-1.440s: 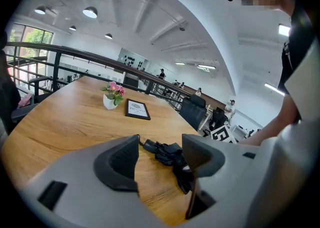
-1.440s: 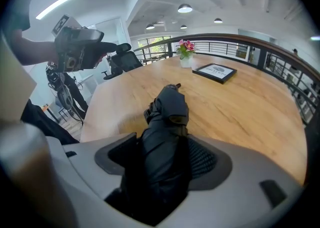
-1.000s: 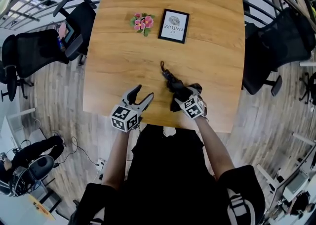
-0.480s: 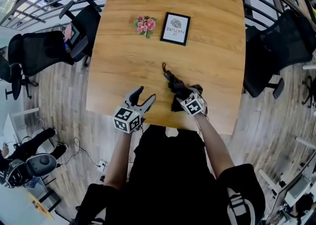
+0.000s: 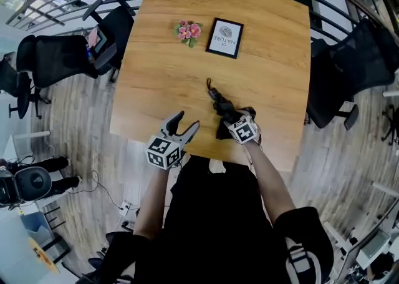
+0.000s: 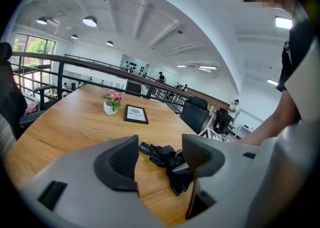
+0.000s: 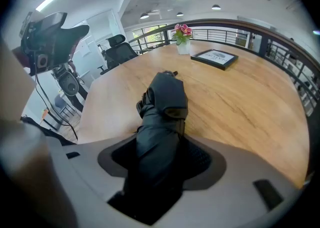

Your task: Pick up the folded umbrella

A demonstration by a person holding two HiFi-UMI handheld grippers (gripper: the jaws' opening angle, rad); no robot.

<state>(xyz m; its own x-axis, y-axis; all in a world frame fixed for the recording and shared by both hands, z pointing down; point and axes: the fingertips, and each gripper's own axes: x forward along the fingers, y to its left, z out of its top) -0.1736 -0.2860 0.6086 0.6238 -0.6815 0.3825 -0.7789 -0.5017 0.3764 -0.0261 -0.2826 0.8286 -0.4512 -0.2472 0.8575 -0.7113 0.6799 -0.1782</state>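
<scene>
table (image 5: 156, 89) left and middle open; flowers (image 5: 188, 30) and framed card (image 5: 225, 38) at far end; folded umbrella (image 5: 219, 104) near front right.

Black short-sleeved top (image 5: 212, 214); left gripper (image 5: 189, 118) grey, black ribbed fingers (image 6: 122, 159), black-white marker cube (image 5: 163, 151).

I can read just one thing. The small picture frame (image 5: 224, 38) on the table (image 5: 156, 89) has the words "OF NATURE" in dark letters. From the left gripper view, that print is too small to read.
</scene>
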